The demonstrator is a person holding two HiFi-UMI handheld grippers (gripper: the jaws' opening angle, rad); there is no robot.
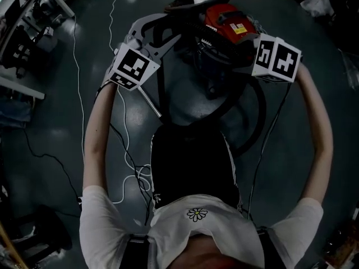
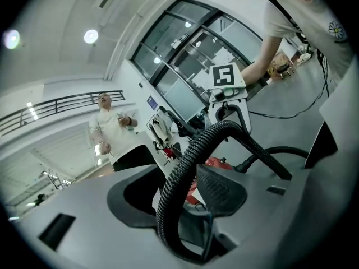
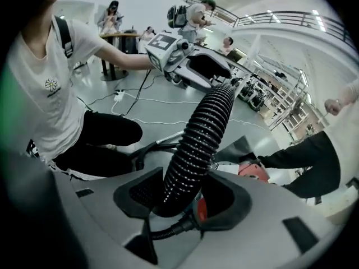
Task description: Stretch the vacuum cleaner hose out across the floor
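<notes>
The floor (image 1: 56,133) under me is dark, smooth and faintly glossy, with a thin white cable (image 1: 78,66) trailing across it. Nearest to me, my right hand-held gripper (image 3: 182,194) pinches the hose (image 3: 196,144), and both dark, dimpled pads press into its sides. The hose is black, round and closely ribbed. It rises from those jaws in a stiff curve toward my other hand. My left hand-held gripper (image 2: 176,190) has its jaws somewhat apart. The same hose runs loosely between them, lying against one pad with a sliver of gap at the other, then arches up and over. Both gripper bodies are matt grey plastic, and each carries a white cube (image 1: 133,66) with black square markers. Just beyond my hands sits the vacuum cleaner (image 1: 227,24), a shiny red body with a yellow label, and more of the hose curves in a black arc beside it. Farther off are a tall glass wall (image 2: 185,66), a balcony railing (image 2: 61,105) and a person (image 2: 109,130) standing.
</notes>
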